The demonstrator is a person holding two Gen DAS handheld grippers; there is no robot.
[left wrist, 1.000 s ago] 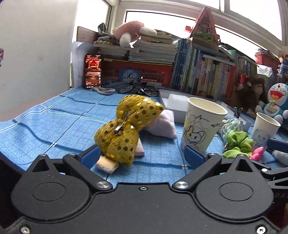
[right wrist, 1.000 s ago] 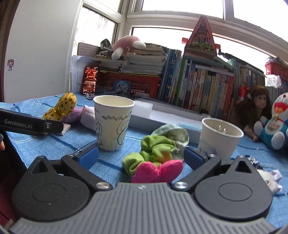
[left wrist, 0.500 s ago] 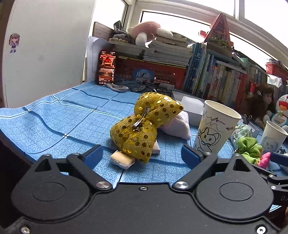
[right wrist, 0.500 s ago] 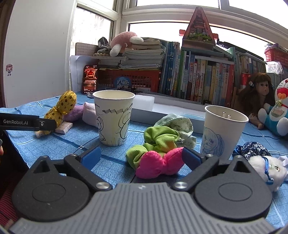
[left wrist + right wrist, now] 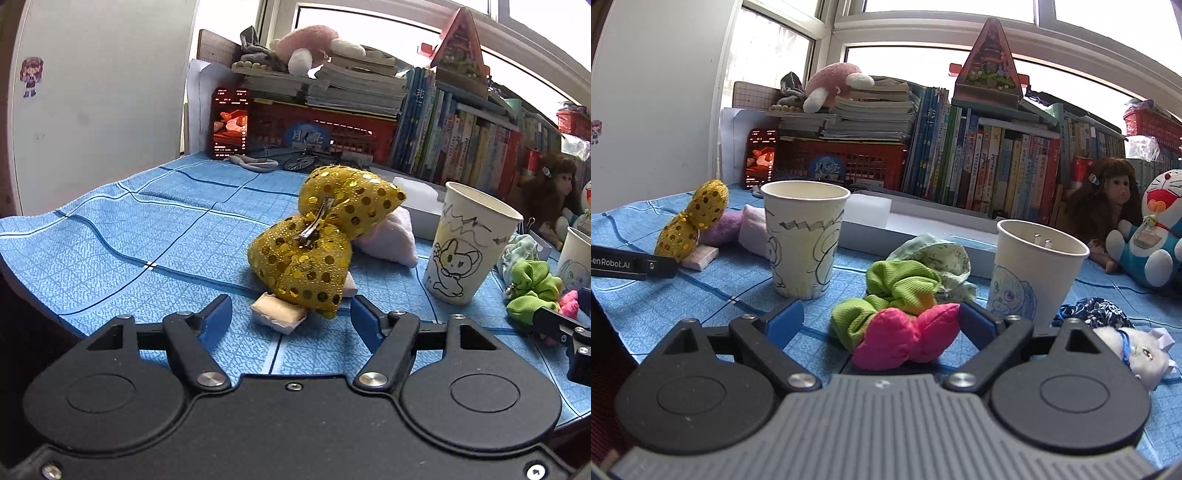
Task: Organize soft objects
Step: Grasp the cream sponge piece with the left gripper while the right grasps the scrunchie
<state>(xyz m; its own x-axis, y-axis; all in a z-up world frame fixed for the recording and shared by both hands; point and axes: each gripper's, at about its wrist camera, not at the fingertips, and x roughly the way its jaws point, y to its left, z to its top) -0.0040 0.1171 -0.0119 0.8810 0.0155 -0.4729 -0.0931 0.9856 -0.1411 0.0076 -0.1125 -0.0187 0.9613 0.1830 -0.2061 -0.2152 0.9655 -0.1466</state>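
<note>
A gold sequin bow (image 5: 317, 254) with a metal clip lies on the blue cloth (image 5: 155, 236), resting on a cream block (image 5: 279, 314) and a pale pink pad (image 5: 388, 240). My left gripper (image 5: 290, 319) is closing, with the block and the bow's near end between its blue pads, untouched. My right gripper (image 5: 879, 324) is also closing around a pink bow (image 5: 905, 338); its right pad is close to the bow and its left pad is well clear. A green scrunchie (image 5: 890, 291) lies just behind the pink bow.
Two drawn-on paper cups (image 5: 805, 240) (image 5: 1034, 273) stand on the cloth. Nearby are a pale floral scrunchie (image 5: 942, 258), a dark blue scrunchie (image 5: 1097, 314) and a white plush (image 5: 1134, 350). A white tray (image 5: 923, 229), books, a doll and plush toys line the back.
The left jaws have narrowed markedly around the gold bow's near end and the cream block. The right jaws have narrowed a little about the pink bow.
</note>
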